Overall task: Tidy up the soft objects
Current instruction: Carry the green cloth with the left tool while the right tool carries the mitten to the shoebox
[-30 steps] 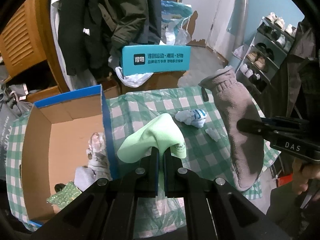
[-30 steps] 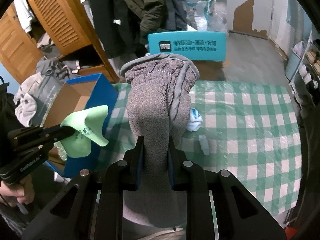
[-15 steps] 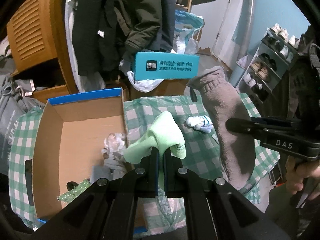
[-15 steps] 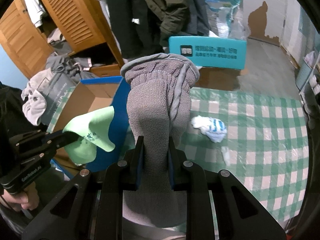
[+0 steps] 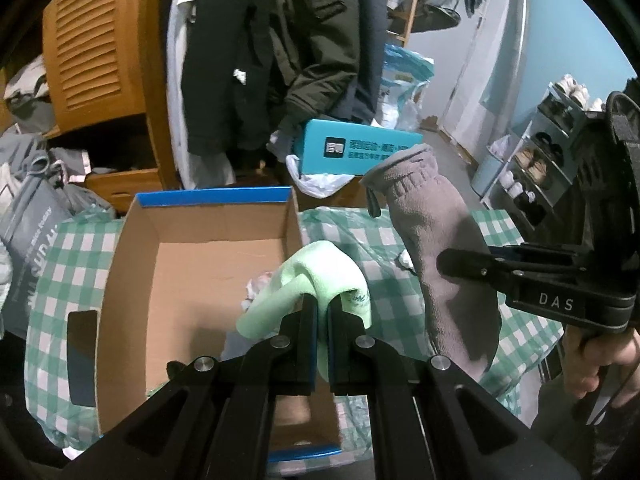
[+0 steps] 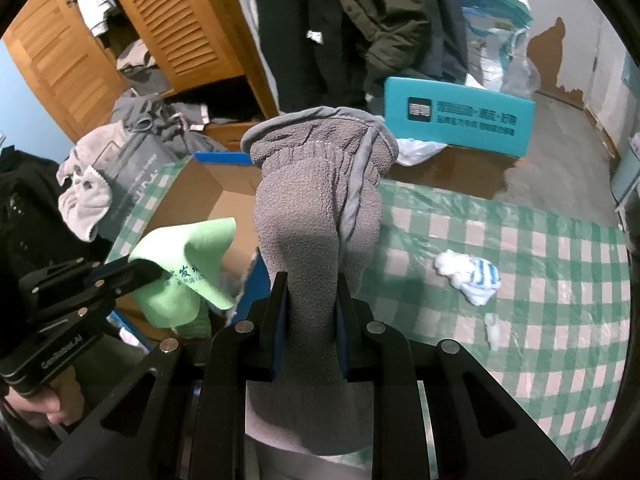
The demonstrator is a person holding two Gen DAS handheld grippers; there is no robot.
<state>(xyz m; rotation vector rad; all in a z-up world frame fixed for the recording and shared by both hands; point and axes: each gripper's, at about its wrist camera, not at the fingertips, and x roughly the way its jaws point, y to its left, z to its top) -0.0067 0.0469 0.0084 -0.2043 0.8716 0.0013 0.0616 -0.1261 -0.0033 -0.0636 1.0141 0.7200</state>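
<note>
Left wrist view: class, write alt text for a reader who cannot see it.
The left gripper pinches a light green cloth above an open cardboard box on a green checked tablecloth. To its right, the right gripper holds up a grey fleece glove.

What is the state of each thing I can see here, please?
Left tongs: shut on light green cloth.
Right tongs: shut on grey fleece sock.
Brown cardboard box with blue rim: open.
White and blue striped sock: crumpled, lying on green checked tablecloth.
</note>
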